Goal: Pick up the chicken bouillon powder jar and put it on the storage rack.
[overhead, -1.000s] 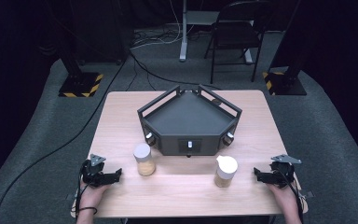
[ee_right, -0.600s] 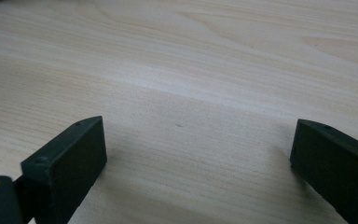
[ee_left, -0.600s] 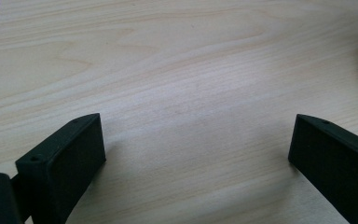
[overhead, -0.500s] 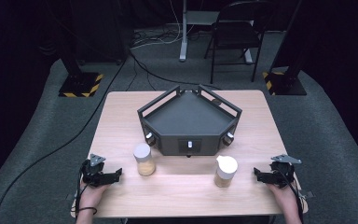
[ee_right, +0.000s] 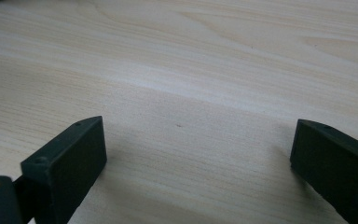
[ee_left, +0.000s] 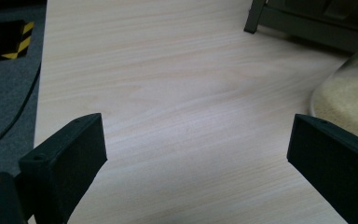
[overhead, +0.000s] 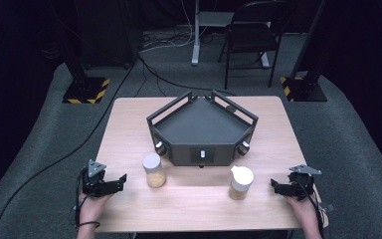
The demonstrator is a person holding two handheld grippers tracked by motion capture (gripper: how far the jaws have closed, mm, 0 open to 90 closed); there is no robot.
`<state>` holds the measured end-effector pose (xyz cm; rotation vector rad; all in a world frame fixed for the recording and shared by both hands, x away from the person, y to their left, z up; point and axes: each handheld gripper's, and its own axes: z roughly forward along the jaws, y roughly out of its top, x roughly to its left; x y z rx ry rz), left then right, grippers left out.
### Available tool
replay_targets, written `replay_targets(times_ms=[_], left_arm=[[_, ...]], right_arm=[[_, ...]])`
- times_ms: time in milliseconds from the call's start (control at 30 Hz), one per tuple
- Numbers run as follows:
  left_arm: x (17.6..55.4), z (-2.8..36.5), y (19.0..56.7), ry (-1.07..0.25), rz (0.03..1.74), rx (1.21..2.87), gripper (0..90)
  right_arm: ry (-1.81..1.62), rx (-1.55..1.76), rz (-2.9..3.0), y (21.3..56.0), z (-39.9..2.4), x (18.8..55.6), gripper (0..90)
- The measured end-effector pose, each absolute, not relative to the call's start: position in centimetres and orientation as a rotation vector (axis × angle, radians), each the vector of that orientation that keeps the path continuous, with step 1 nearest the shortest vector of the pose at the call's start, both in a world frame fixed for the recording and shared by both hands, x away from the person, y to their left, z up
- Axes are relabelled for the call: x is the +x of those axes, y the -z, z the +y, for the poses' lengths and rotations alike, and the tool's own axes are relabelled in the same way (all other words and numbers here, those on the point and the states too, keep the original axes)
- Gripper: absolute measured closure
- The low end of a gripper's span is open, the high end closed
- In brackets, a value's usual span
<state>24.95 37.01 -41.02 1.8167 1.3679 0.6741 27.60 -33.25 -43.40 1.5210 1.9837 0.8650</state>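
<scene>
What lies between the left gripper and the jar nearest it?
Bare tabletop separates the left gripper from the jar, per the high view.

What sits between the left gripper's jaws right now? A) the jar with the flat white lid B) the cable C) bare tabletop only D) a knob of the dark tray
C: in the left gripper view the left gripper has its jaws wide apart over bare table, with the jar off to the side, beyond one jaw and not between them.
</scene>
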Motion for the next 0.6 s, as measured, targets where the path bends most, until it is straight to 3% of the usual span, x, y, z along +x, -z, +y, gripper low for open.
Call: replay_targets(times_ms=[600], left_arm=[[23.4, 37.1, 37.3, -0.626, 1.223, 1.8, 4.7]], right_arm=[[-0.864, 1.523, 1.984, 43.4, -33.2, 27.6, 2.1]])
